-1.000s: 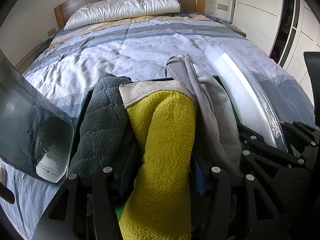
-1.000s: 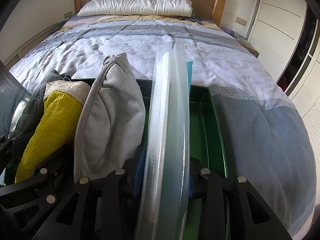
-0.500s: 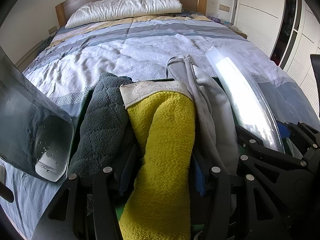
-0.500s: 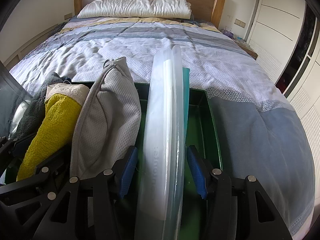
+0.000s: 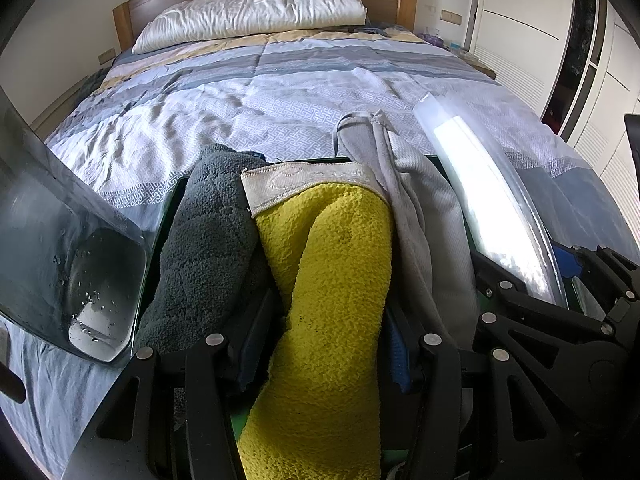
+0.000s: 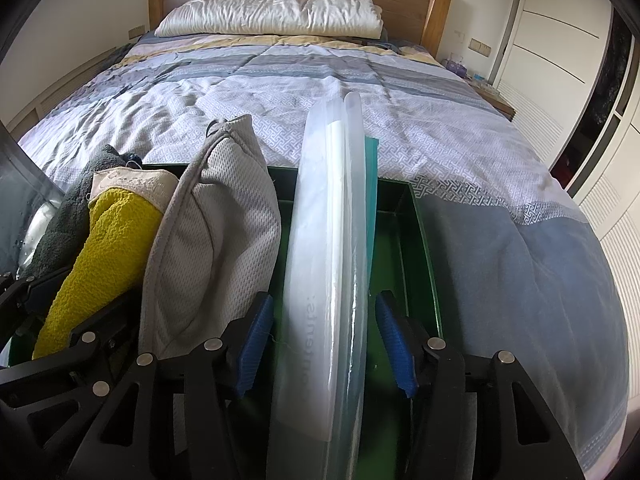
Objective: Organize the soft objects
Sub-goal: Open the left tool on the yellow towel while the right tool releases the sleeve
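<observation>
Green bin (image 6: pixel 416 216) on the bed's (image 6: pixel 304 92) near end.
Inside, left to right, upright: dark grey fleece towel (image 5: pixel 204 240), yellow terry towel (image 5: pixel 332 280), grey mesh pouch (image 6: pixel 216 240), clear plastic packet (image 6: pixel 328 264).

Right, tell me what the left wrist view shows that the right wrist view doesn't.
Left only: the left hand-held gripper shut on the yellow towel, and all of the dark grey towel.
Right only: the right hand-held gripper, pads clear of the clear bag standing between them, and the green bin, bare on its right side.
Both: grey pouch, bed, pillow.

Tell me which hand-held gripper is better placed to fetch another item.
Probably the right hand-held gripper: its pads stand clear of the plastic-wrapped packet, while the left hand-held gripper clamps the yellow towel.
</observation>
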